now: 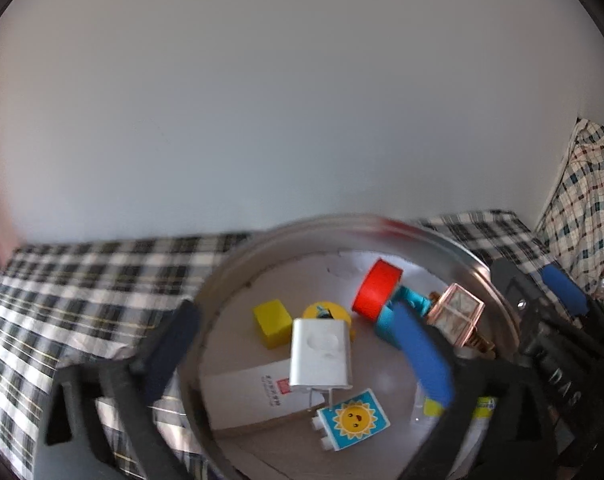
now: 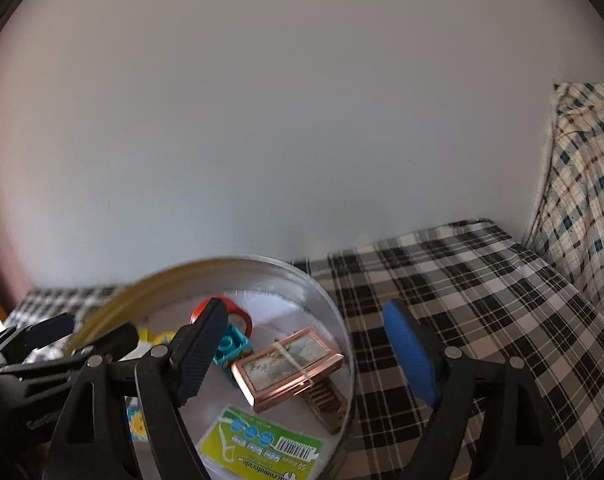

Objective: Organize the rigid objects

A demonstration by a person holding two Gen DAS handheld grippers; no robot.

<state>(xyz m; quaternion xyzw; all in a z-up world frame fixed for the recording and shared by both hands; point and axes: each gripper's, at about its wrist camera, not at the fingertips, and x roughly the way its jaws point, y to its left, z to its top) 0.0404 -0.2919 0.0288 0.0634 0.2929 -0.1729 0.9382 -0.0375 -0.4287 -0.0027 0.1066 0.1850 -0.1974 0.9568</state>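
Silver charger (image 1: 321, 354) lies in the metal basin (image 1: 238, 264) — left gripper (image 1: 302, 344) gaping.

Plain pale wall (image 1: 262, 120), checked tablecloth (image 1: 82, 280)

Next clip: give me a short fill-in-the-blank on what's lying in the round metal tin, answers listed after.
1. The white charger lies inside the round metal ____.
2. Beside the charger sits a small cube coloured ____.
3. The blue tile shows a smiling ____.
4. The tin stands on a cloth with a ____ pattern.

Missing words: tin; yellow; sun; checked
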